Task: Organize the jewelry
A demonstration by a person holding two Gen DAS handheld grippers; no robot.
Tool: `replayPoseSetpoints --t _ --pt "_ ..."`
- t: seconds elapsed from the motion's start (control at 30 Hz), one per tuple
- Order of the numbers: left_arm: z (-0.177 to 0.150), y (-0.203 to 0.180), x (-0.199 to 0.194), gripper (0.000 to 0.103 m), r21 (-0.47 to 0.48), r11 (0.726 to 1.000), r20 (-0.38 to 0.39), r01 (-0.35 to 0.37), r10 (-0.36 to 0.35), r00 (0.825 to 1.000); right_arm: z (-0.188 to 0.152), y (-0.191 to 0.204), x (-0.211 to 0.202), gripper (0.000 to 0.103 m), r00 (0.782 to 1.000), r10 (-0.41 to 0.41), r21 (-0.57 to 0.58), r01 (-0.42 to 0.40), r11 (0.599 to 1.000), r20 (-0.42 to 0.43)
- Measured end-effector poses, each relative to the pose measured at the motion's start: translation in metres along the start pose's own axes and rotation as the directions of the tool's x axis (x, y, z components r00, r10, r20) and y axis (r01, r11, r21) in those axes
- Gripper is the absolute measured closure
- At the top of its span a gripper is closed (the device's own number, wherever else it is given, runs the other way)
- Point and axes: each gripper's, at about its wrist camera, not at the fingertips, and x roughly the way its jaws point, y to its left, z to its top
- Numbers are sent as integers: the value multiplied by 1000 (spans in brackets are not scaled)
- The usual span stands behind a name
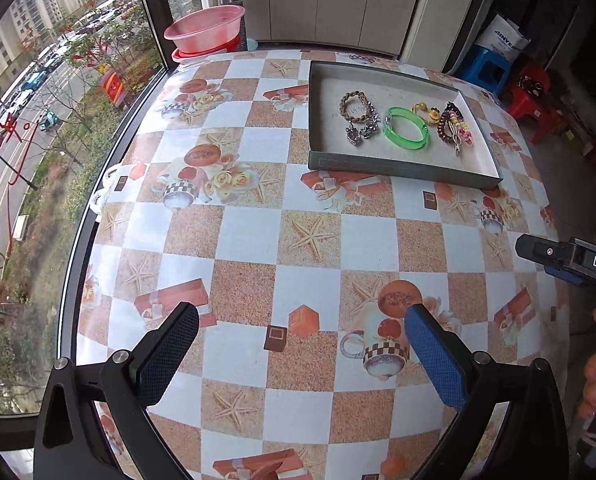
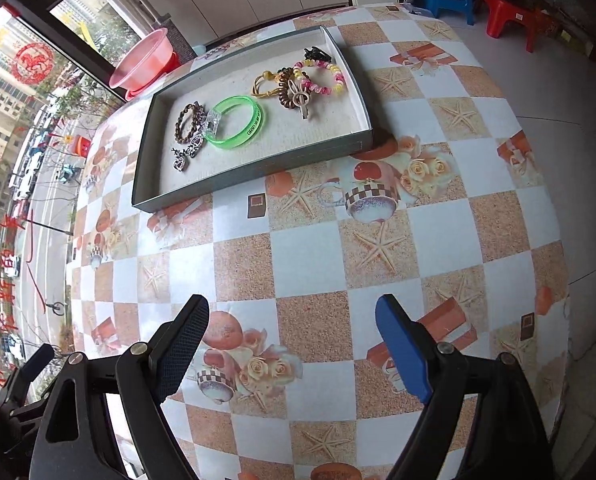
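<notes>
Both the left gripper [image 1: 302, 320] and right gripper [image 2: 291, 312] stand wide-jawed and empty over the tiled-pattern counter [image 2: 310, 264]. The shallow grey cardboard tray [image 2: 253, 178] of bracelets and hair ties lies well ahead of both: ahead-right of the left jaws, ahead-left of the right, which look nearer.

Bracelets and hair ties [image 2: 298, 80] lie flat in the grey tray [image 2: 253, 172] — green bangle [image 2: 237, 122] mid-tray

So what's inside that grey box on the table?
The grey box holds a green bangle, a brown braided bracelet, silver heart charms, a yellow band, a brown coil tie, a pastel bead bracelet and clips. The overlapping pile covers some of the floor.
</notes>
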Motion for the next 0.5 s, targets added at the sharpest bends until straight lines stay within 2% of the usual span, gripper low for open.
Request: replayPoseSetpoints --t 0.27,0.5 --pt "-25 7 -19 0 57 998 28 -4 2 1000 -34 14 -31 16 997 -15 8 15 1000 76" --pt "-33 0 -34 0 76 997 79 3 -9 997 -56 16 -52 16 988 -38 -24 42 999 150"
